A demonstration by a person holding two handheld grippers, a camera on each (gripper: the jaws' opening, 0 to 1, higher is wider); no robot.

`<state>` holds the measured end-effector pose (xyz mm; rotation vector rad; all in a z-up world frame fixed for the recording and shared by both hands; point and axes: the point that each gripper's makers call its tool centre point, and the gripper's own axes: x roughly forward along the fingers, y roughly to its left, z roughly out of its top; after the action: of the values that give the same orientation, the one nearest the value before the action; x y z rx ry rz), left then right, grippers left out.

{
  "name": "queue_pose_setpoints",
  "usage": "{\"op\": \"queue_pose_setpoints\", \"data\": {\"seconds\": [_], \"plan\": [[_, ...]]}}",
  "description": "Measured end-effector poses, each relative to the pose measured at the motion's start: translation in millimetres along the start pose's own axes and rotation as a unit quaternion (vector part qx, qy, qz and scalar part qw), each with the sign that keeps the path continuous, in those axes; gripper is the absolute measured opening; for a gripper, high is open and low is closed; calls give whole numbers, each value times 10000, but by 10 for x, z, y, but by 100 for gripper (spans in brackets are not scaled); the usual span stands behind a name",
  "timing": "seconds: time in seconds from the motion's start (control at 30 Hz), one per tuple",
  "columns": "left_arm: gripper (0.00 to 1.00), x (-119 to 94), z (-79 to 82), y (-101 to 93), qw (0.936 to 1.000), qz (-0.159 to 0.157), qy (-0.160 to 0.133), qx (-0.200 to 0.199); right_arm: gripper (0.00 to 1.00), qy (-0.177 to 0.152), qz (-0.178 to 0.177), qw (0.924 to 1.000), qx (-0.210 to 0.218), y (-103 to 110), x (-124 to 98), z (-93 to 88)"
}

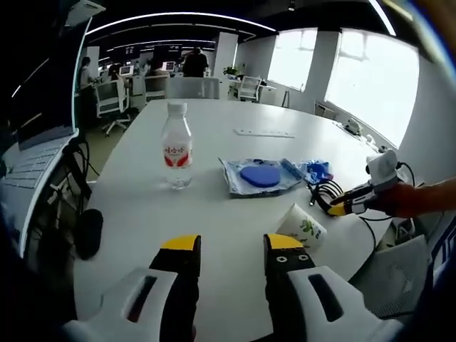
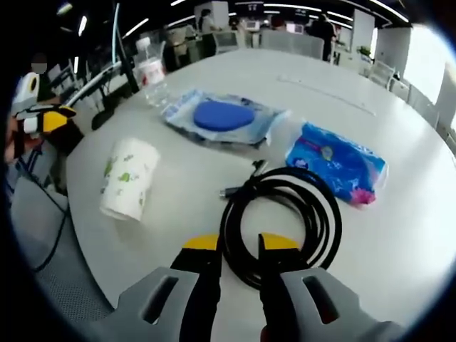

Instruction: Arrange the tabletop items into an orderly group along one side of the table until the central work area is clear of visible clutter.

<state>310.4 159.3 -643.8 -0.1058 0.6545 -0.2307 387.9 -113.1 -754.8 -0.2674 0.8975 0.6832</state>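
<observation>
On the white round table [image 1: 214,114] stand a clear water bottle [image 1: 177,153] with a red label, a plastic bag holding a blue disc [image 1: 260,176], a blue tissue pack [image 1: 317,171] and a paper cup [image 1: 303,228] lying on its side. My left gripper [image 1: 232,246] hovers open over the near edge, nothing between its jaws. My right gripper [image 2: 240,244] is shut on the near loop of a coiled black cable [image 2: 285,214]. In the right gripper view the cup [image 2: 128,178] lies left, the bag [image 2: 224,115] and bottle [image 2: 151,75] farther off, the tissue pack [image 2: 335,164] right.
A long white strip [image 1: 263,133] lies far across the table. A black object [image 1: 89,231] sits by the left edge, with a laptop [image 1: 32,153] beyond it. Office chairs [image 1: 114,100], desks and people stand at the back. A hand [image 1: 420,199] holds the right gripper [image 1: 342,205].
</observation>
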Motion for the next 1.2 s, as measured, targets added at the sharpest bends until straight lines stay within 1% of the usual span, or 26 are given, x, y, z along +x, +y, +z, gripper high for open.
{"op": "queue_pose_setpoints", "data": {"seconds": [0.13,0.3,0.5,0.73,0.87,0.93,1.0,1.07,1.13,1.2], "plan": [[34,-6,13,-4,10000,-3,-17,29,17,25,33,10000,-28,-5,24,5],[33,-33,8,22,9999,34,-72,-118,15,41,78,9999,-60,-13,63,-3],[32,-24,-48,-15,9999,15,-10,-132,13,-13,113,9999,22,16,87,0],[32,-22,-50,-46,9999,-18,2,-137,10,2,153,9998,-120,78,96,6],[33,-23,-56,-34,9999,-15,36,-107,10,-15,140,9998,-148,88,102,4],[34,-24,-52,-41,9999,-40,35,-102,12,-53,172,9998,-87,110,89,20],[33,-25,-58,-36,10000,-25,62,-46,13,-63,165,9998,-115,116,85,31],[33,-23,-63,-31,9999,-35,60,-105,13,-83,191,9997,-110,119,102,33],[33,-22,-76,-24,9999,-8,78,-97,14,-21,208,9997,-138,128,131,-2],[33,-19,-88,-33,9999,-18,80,-131,14,-15,204,9997,-104,144,131,5]]}}
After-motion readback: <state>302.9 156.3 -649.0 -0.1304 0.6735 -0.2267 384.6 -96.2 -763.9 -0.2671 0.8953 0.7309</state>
